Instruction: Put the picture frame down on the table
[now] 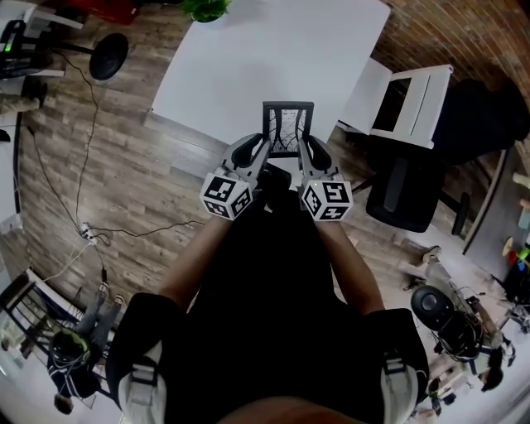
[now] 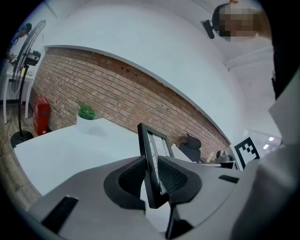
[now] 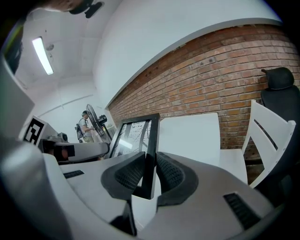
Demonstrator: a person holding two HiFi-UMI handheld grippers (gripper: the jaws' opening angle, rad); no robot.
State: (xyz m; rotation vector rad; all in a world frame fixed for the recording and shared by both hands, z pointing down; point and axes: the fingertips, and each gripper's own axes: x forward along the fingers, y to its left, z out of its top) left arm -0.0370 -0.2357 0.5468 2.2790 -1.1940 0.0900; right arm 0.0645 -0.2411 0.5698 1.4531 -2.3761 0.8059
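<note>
A black picture frame (image 1: 287, 128) with a pale printed picture stands upright over the near edge of the white table (image 1: 273, 58). My left gripper (image 1: 263, 156) is shut on its left edge and my right gripper (image 1: 310, 156) on its right edge. In the left gripper view the ribbed pads (image 2: 133, 178) pinch the frame (image 2: 151, 150) near its lower corner. In the right gripper view the frame (image 3: 140, 136) sits clamped between the pads (image 3: 169, 172) of my right gripper (image 3: 150, 174). Whether its bottom edge touches the tabletop I cannot tell.
A potted green plant (image 1: 205, 8) stands at the table's far edge. To the right are a white chair (image 1: 410, 103) and a black office chair (image 1: 414, 186). A fan base (image 1: 109, 56) and cables lie on the wooden floor at the left. A brick wall (image 2: 117, 98) is behind.
</note>
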